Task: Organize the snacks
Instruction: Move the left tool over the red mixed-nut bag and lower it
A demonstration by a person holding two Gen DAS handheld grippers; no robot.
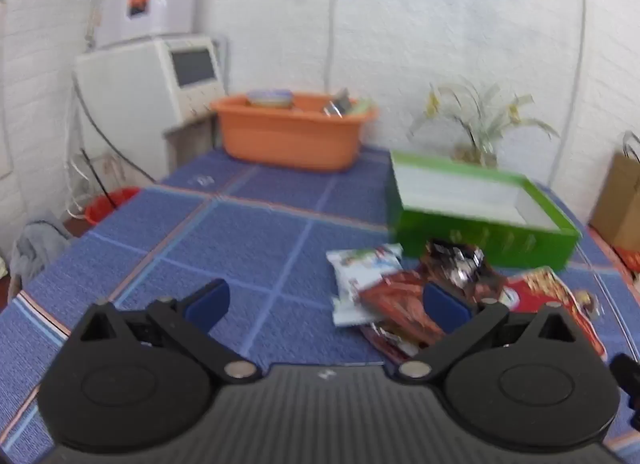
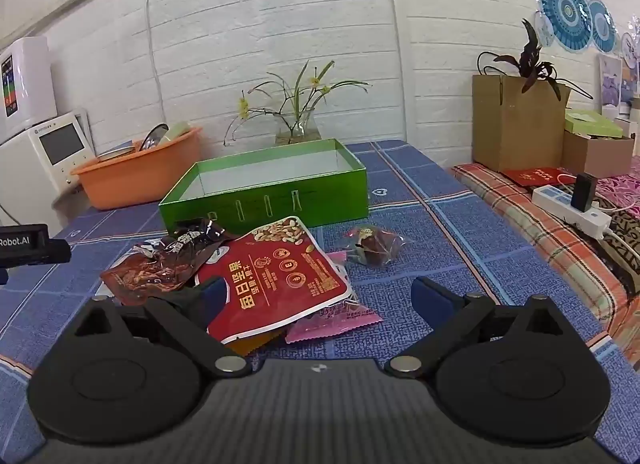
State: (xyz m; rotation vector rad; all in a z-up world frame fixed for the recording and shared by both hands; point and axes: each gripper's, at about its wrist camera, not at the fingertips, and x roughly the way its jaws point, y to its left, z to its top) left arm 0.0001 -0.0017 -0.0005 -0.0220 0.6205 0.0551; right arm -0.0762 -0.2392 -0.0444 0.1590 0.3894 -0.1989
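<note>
A pile of snack packets lies on the blue checked cloth in front of an open green box (image 1: pixel 476 220) (image 2: pixel 272 188). In the right wrist view a red nut packet (image 2: pixel 280 276) lies on top, with a brown packet (image 2: pixel 148 276) to its left, a pink packet (image 2: pixel 336 320) under it and a small clear-wrapped snack (image 2: pixel 374 246) to the right. In the left wrist view I see a white packet (image 1: pixel 360 280), the brown packet (image 1: pixel 400 304) and the red packet (image 1: pixel 552 292). My left gripper (image 1: pixel 326 304) is open and empty, left of the pile. My right gripper (image 2: pixel 320 298) is open over the red packet's near edge.
An orange basin (image 1: pixel 288 136) (image 2: pixel 132 176) with dishes stands at the back left beside a white appliance (image 1: pixel 152 80). A glass vase of flowers (image 2: pixel 298 124) stands behind the box. Cardboard boxes (image 2: pixel 516 124) and a power strip (image 2: pixel 572 212) lie on the right.
</note>
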